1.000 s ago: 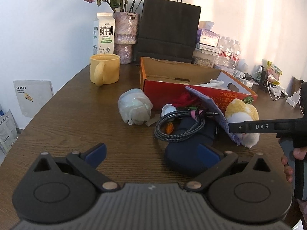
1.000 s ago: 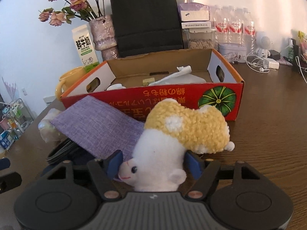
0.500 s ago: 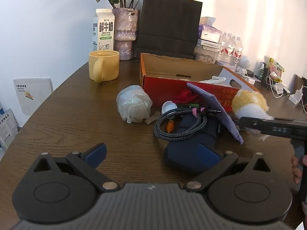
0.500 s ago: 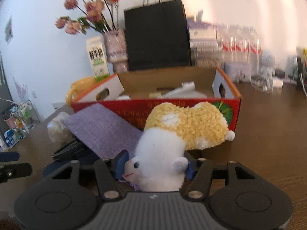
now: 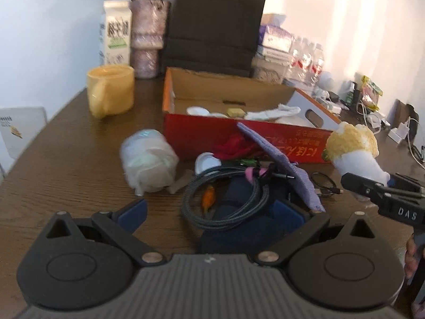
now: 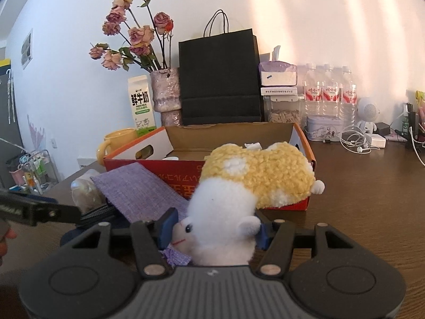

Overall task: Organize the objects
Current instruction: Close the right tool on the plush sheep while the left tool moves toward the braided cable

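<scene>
Behind plush toy [image 6: 252, 183], cardboard box [image 6: 300, 138]

Left wrist cam sits low over the wooden table [image 5: 66, 164], angled down past its own fingers toward the red cardboard box [image 5: 239, 135]. Right wrist cam looks flatter, close on the plush toy [image 6: 239, 183]. Both share the box, black paper bag [image 6: 219, 79], milk carton [image 5: 115, 34], yellow mug [image 5: 111, 93].
</scene>
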{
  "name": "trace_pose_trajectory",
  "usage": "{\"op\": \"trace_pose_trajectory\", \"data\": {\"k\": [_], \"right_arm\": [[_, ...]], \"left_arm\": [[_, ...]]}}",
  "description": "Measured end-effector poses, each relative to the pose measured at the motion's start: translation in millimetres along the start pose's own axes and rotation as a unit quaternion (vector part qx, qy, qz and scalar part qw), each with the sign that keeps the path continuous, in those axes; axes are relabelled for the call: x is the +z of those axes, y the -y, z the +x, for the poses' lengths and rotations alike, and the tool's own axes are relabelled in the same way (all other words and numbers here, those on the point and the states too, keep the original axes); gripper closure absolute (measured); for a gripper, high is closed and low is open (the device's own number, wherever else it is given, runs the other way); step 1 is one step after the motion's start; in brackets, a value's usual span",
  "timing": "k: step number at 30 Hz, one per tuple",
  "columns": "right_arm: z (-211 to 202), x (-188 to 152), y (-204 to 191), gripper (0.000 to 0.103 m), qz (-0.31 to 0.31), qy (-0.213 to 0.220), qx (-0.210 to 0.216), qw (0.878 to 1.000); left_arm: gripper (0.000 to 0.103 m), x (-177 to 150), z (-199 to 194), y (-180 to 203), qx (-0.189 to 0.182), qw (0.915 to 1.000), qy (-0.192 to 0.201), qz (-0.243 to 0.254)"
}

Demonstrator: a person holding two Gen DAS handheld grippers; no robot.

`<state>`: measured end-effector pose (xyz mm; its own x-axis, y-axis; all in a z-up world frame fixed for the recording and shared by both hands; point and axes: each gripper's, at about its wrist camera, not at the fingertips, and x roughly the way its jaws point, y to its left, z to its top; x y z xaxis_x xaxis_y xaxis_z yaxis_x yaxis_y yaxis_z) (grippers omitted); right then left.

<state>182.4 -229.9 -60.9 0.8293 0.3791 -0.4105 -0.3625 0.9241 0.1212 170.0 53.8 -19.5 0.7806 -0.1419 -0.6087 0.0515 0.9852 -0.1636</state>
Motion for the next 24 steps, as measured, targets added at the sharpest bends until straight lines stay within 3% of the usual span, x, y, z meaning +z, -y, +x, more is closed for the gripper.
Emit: {"op": "trace_pose_trajectory", "data": {"k": [3,6,12,24], "right_arm": [[0.3,-2.0,0.9,0.046,0.001,0.002,0.002,1.0],[0.7,-3.2,0.8,0.046,0.002,0.001,0.003,1.0],[1.6,-5.3,-0.8,0.046,0.003,0.001,0.007,1.0],[4.7,-6.7,-1.1,0.046,0.005,-0.005,0.013,1.0]], "left_arm": [[0.0,6.2,11.7,1.9,-0.013,0.9998,-0.013,-0.006],[0.0,14.0,21.8,1.8,-0.001,0.9999,-0.015,-0.007],[0.0,22.4,46.6,-0.4,-0.027,0.9982,-0.053,0.001],[0.0,21.8,65.4,-6.4,-0.031,0.9976,-0.054,-0.027]]}}
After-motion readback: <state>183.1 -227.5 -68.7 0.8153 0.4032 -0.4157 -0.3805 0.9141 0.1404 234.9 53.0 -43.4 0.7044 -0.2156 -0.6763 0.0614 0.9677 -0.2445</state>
